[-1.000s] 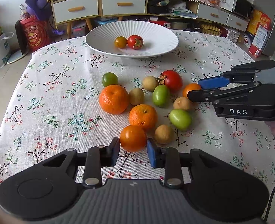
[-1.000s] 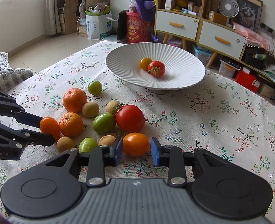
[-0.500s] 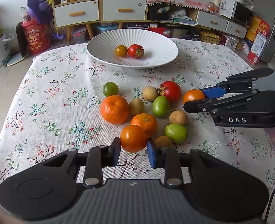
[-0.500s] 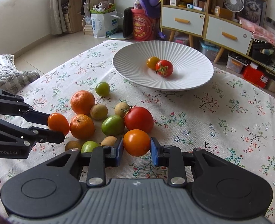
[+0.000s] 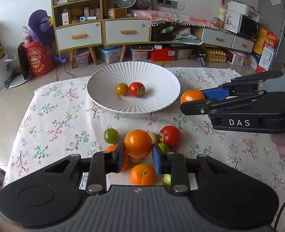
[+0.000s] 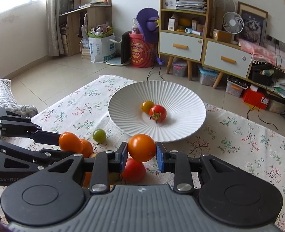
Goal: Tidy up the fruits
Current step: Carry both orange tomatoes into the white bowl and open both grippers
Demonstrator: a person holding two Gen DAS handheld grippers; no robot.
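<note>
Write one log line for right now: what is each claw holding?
left claw: shut on orange fruit | right claw: shut on orange tomato | white plate: holds two small tomatoes | both fruits off the table

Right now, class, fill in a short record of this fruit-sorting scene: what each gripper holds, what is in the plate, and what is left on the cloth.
left gripper: shut on an orange tomato, lifted above the pile
right gripper: shut on a second orange tomato, near the plate's rim
white ribbed plate: holds a small yellow tomato and a small red tomato, touching
floral tablecloth: a green fruit, a large red tomato, a mandarin, others partly hidden
task state: both held fruits not yet in the plate
</note>
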